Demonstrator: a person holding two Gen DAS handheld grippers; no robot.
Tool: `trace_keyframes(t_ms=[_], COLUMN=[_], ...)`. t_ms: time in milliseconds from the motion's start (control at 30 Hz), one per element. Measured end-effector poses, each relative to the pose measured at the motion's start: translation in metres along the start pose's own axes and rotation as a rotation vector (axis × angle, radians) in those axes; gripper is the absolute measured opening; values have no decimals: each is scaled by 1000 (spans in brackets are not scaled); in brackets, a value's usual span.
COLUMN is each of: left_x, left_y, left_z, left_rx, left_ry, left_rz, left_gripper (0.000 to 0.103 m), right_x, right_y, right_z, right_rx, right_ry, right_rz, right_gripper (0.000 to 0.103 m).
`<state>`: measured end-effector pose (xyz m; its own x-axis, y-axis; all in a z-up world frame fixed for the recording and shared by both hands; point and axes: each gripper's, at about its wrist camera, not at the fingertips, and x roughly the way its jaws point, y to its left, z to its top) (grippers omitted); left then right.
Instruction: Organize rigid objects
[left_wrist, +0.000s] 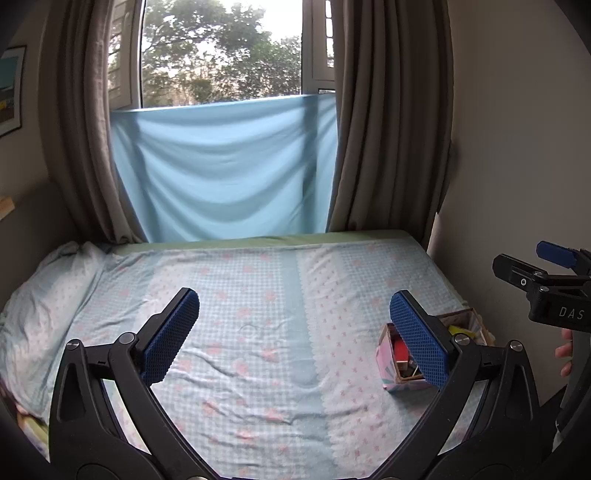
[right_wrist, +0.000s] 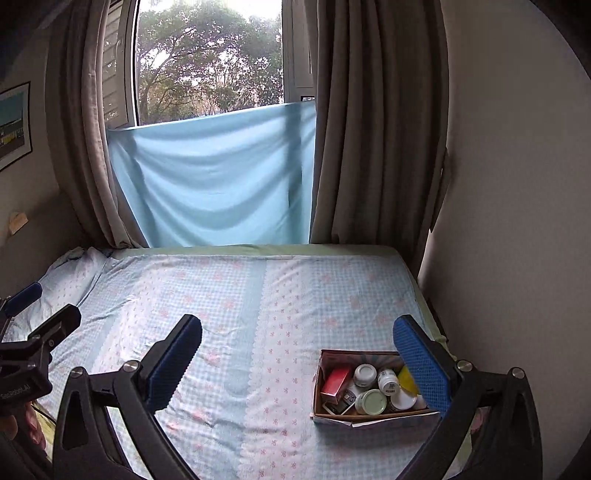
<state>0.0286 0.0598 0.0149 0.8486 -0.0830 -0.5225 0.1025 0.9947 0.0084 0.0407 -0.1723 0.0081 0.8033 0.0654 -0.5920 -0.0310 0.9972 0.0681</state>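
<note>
A small patterned cardboard box sits on the bed at the right, near the wall. It holds a red box, several white-capped bottles, a pale green lid and a yellow item. My right gripper is open and empty above the bed; its right finger overlaps the box's right end. My left gripper is open and empty; the box lies behind its right finger. The right gripper also shows at the right edge of the left wrist view.
The bed has a blue checked floral sheet with a pillow at the left. A blue cloth hangs over the window between brown curtains. A wall runs along the bed's right side.
</note>
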Motion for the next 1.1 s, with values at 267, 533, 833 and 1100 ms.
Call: trace_keyframes(t_ms=[267,533,833,1100], left_x=[-8,-13,-17,-16], left_y=[-2,-3,-6,-6], left_z=[-5,-7,-5,-5], left_rx=[-7,-25,-24,-26], left_ry=[-12,-16,-25,-28], left_rz=[4,10,26,27], left_gripper=[103,103,103,103], right_x=[-6,-10,-12,-14], right_y=[3,4,0,-3], right_z=[-1,-2,-3,-4], right_rx=[1,-2,-1,9], right_ry=[-14,-15,-23,-22], right_rz=[-5,-7,-4,-6], right_gripper=[103,103,103,103])
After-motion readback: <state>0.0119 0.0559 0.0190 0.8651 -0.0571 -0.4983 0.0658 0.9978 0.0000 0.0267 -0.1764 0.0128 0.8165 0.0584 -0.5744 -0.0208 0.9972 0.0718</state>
